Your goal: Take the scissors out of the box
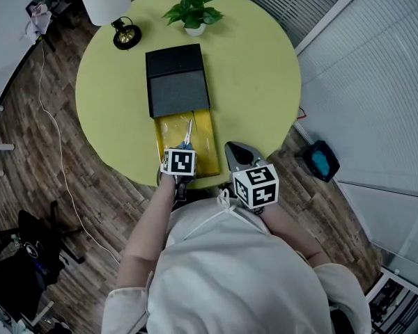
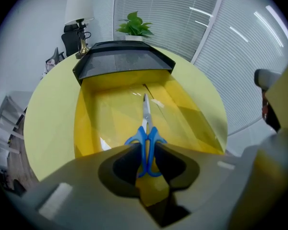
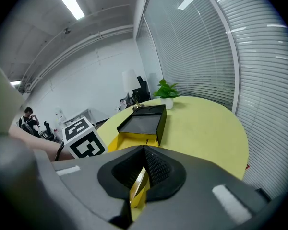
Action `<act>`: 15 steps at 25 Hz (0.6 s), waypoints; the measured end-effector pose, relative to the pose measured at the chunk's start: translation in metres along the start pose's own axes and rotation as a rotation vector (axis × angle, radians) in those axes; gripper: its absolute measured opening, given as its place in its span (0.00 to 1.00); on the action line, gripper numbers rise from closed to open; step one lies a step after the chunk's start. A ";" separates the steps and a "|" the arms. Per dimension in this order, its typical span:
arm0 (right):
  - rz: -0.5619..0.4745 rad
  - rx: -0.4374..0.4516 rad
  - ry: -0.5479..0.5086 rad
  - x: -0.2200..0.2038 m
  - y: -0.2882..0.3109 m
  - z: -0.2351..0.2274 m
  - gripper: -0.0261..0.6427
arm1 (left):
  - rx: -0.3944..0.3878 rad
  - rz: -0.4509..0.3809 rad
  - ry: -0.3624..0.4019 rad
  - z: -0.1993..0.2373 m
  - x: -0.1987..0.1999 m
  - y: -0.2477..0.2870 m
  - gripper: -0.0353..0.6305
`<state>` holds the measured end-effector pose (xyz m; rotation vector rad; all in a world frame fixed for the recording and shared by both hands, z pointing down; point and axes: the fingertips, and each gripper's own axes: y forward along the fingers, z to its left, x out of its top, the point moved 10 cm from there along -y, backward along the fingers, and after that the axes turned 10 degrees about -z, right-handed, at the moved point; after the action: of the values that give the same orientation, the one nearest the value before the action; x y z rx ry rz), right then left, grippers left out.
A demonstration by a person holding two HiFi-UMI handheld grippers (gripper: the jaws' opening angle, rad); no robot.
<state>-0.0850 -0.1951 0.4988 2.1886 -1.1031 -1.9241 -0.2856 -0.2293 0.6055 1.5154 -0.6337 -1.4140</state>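
Note:
A yellow drawer box (image 1: 207,141) stands pulled out of its black sleeve (image 1: 177,82) on the round yellow-green table (image 1: 258,75). Blue-handled scissors (image 2: 146,133) lie in the drawer, blades pointing toward the sleeve; they also show as scissors (image 1: 187,132) in the head view. My left gripper (image 2: 146,150) points steeply down into the drawer's near end, its pads pressed on both sides of the blue handles. My right gripper (image 1: 240,155) hovers at the table's near edge just right of the drawer, jaws shut on nothing (image 3: 144,152).
A white-shaded lamp (image 1: 115,12) and a potted plant (image 1: 193,9) stand at the table's far side, beyond the sleeve. Window blinds run along the right. A blue object (image 1: 322,160) sits on the wooden floor to the right, and a cable (image 1: 59,152) trails at left.

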 end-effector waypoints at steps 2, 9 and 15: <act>-0.004 -0.001 -0.002 0.001 -0.001 0.000 0.04 | -0.010 -0.001 -0.004 0.001 0.000 -0.001 0.20; -0.016 -0.004 -0.015 0.004 -0.004 0.004 0.04 | -0.071 0.011 -0.035 0.002 -0.006 -0.007 0.19; -0.014 -0.003 -0.024 0.002 -0.006 0.007 0.04 | -0.104 -0.053 0.012 -0.001 -0.014 -0.026 0.19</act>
<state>-0.0887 -0.1887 0.4929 2.1831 -1.0907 -1.9617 -0.2936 -0.2057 0.5891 1.4668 -0.5075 -1.4546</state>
